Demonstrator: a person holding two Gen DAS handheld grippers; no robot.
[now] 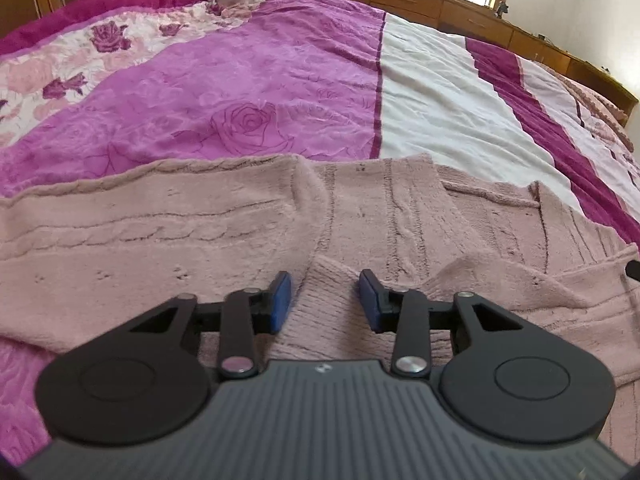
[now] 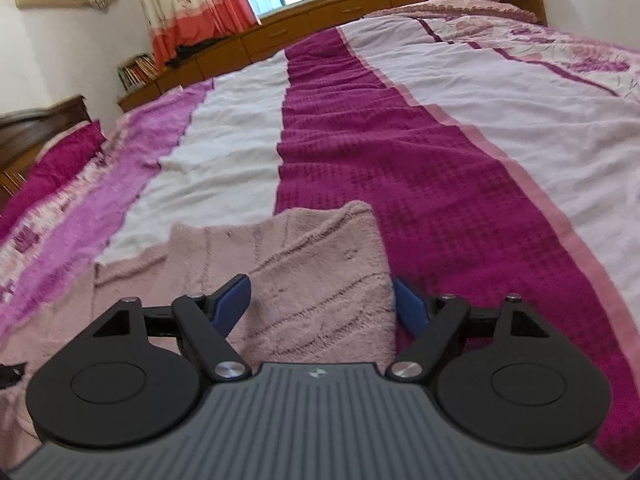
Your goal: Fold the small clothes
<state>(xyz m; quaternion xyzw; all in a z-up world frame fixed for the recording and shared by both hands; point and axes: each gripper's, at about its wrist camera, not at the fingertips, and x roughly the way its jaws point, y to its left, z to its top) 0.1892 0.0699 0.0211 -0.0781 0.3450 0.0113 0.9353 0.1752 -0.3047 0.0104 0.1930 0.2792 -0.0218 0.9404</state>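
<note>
A pale pink knitted sweater [image 1: 200, 232] lies spread flat on the bed, with one sleeve folded across its body. My left gripper [image 1: 325, 284] is open, low over the sweater, its blue pads on either side of a ribbed cuff [image 1: 328, 312]. In the right wrist view the sweater [image 2: 312, 264] shows as a folded part ending in a straight edge. My right gripper [image 2: 322, 292] is open, with that folded part lying between its blue pads. Neither gripper holds the cloth.
The bed is covered by a purple rose-patterned blanket [image 1: 240, 92] and a white and magenta striped spread [image 2: 400, 152]. Wooden cabinets [image 2: 320, 12] run along the far side under a window. A wooden headboard [image 2: 36, 128] stands at the left.
</note>
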